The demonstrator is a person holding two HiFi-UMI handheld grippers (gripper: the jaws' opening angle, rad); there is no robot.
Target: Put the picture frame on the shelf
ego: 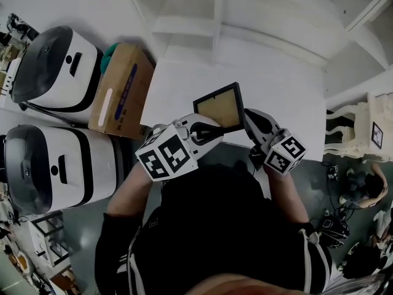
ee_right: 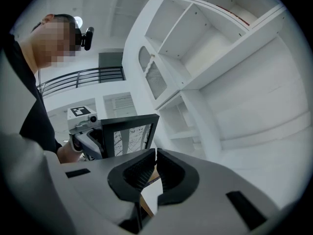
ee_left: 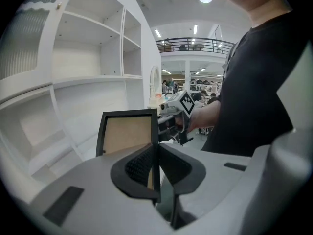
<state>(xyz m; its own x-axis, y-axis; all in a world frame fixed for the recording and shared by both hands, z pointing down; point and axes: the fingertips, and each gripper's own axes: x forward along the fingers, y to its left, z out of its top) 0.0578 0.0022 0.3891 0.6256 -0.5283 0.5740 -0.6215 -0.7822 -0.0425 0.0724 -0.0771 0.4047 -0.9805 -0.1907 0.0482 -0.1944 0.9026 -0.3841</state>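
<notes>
A white surface (ego: 276, 97) is sitting below a tall white shelf (ego: 184, 23) on the far side. A cardboard box (ego: 120, 91) and two white machines (ego: 52, 66) are standing on the left. The picture frame (ego: 220, 107) is being held up over the near edge of the surface, not on the shelf. The left hand-held gripper (ego: 206, 129) is pinching its left edge. The right hand-held gripper (ego: 250, 125) is squeezing tight on its right side. The hand-held grippers are hiding the frame's near corners, and its picture is too hard to make out.
</notes>
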